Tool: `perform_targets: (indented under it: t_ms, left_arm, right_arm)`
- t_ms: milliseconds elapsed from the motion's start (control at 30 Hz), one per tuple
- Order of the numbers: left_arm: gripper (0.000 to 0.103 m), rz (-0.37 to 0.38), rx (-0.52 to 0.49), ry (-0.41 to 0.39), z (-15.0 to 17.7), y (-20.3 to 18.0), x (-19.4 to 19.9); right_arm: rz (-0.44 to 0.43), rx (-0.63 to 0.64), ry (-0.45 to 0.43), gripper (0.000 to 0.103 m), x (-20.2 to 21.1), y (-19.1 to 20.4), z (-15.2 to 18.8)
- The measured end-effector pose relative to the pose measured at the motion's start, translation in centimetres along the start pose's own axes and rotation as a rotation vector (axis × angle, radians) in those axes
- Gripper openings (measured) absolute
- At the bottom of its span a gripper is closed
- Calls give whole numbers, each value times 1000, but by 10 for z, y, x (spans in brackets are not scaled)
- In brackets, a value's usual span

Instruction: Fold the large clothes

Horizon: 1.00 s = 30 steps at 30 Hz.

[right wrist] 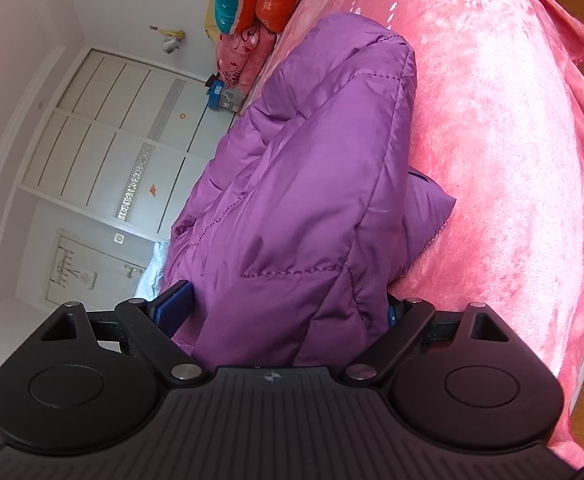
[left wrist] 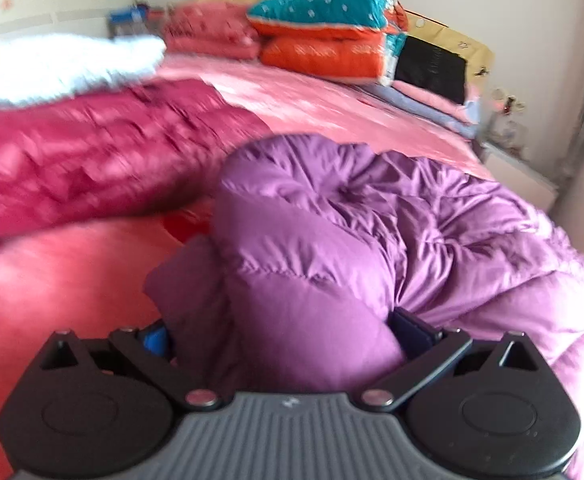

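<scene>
The left gripper [left wrist: 288,328] and the right gripper [right wrist: 292,308] each clench a thick fold of a purple down jacket [left wrist: 352,220], bunched near the edge of a bed covered by a pink plush blanket [right wrist: 512,160]. The padded garment looks light, soft and springy, its smooth shell likely slippery; quilted seams or hems would offer the surest hold. A crimson quilted coat [left wrist: 92,160] lies just beside it on the left, and stacked bedding [left wrist: 332,36] sits well apart at the far side.
</scene>
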<state>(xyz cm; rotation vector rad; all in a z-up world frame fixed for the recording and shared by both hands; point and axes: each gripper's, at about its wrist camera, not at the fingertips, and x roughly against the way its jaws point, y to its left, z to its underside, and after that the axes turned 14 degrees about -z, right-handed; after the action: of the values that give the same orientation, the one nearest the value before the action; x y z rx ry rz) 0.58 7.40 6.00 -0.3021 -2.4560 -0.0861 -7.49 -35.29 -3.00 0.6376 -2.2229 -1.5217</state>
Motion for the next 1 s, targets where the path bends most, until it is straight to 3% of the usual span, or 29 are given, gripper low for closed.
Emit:
perform_targets:
  t_ms: [67,300,367,533,633,767,833,1000]
  left_arm:
    - [103,-64,-35,-28,0,-5,7]
    - [103,-154,-97,-76,0,-17,13]
    - [103,-126,-64,-56,1,-12,9]
    - [98,51,106,66,-3,11,-10]
    - [84,98,117,94,-7,7,-13]
    - [62,109,121,119,-15,0,-11]
    - [54,98,92,119,-18,-6,-7]
    - [36,55,44,100,-27,-20,5]
  right_arm:
    - [4,1,-1,103,-1,0,-1]
    - [19,27,13,103,-5,0,-2]
    - [18,29,14,103,-7,0,-1]
    - [20,33,15,103,-10,1,0]
    - [53,66,14,103,-15,11,2]
    - [161,177,27,99,-28,38,10]
    - [232,234,25,86,-33,54,15]
    - [416,395,1,65,-49,92,34]
